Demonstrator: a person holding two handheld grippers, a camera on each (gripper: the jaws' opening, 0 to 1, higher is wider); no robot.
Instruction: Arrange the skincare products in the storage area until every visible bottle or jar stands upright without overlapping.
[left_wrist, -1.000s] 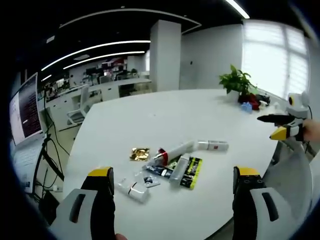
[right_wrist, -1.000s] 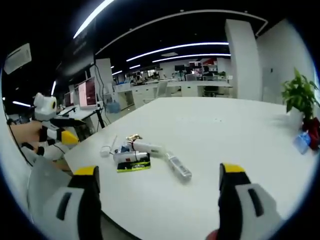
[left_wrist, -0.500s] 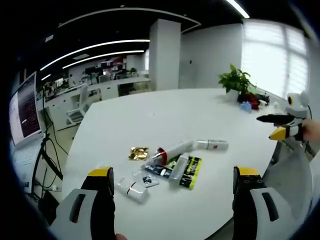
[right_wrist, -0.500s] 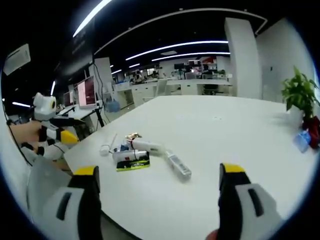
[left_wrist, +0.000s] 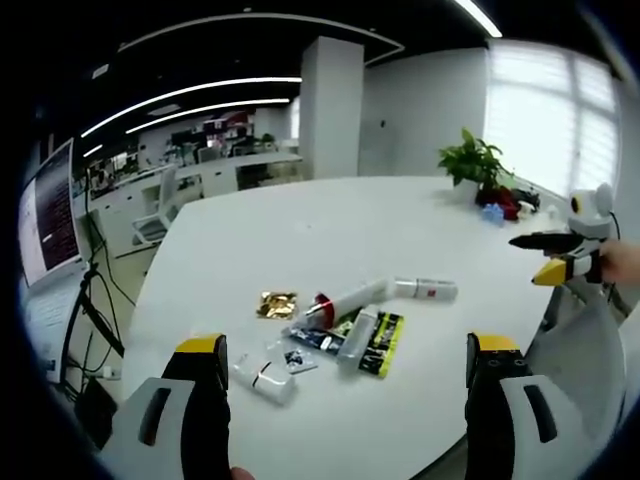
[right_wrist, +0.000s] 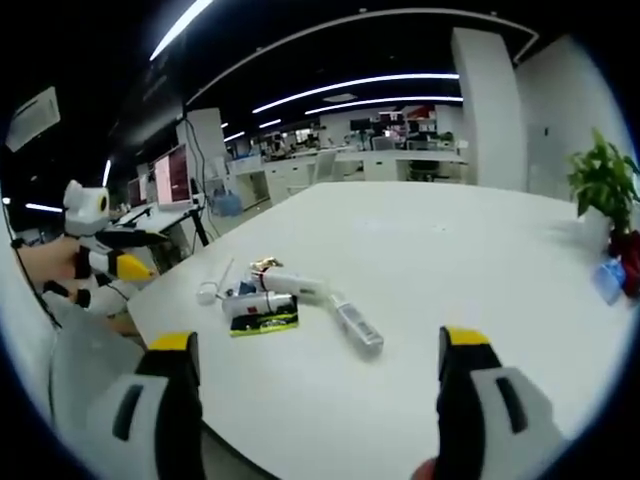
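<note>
Your left gripper (left_wrist: 345, 375) fingers wide, nothing between, held over near bench (left_wrist: 330, 225) edge. Right gripper (right_wrist: 315, 385) fingers wide too, nothing held. Skincare products (left_wrist: 345, 320) clustered on white bench just beyond left fingers, all lying flat: white tube with red cap (left_wrist: 345, 300), white bottle (left_wrist: 425, 291), green-black sachet (left_wrist: 380, 345), gold packet (left_wrist: 279, 306), small white tube (left_wrist: 262, 378). Some overlapping. Potted plant (left_wrist: 472, 162) far right.
</note>
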